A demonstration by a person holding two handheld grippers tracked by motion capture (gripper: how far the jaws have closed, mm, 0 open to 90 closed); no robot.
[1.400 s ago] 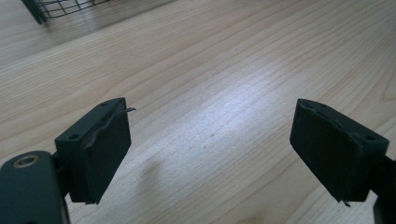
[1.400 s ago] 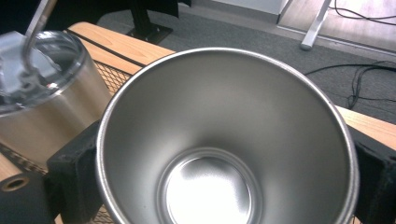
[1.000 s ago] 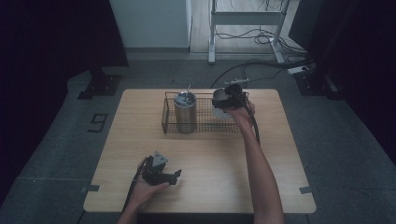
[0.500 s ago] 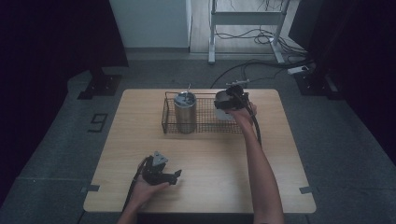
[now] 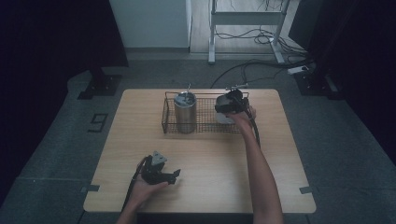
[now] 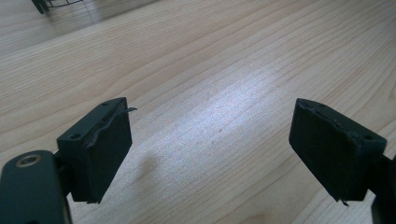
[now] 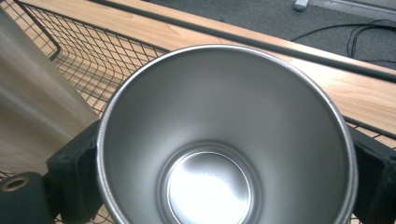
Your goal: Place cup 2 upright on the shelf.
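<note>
The wooden table (image 5: 210,186) carries a wire basket (image 5: 204,125) near its far edge, with a tall metal canister (image 5: 185,112) standing in the left end. At the right end, the right gripper (image 5: 228,104) has its 2 jaws pressed on a steel cup (image 7: 224,140), mouth toward the camera, over the basket. The left gripper (image 6: 210,154), near the front edge, has just been closing but has a wide gap, with nothing between the jaws.

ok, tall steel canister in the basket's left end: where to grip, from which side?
Grip the steel canister around its upper wall, coming from above. It stands upright inside the wire basket, whose mesh sides block a low side approach; its straight round wall suits two opposing pads.
</note>
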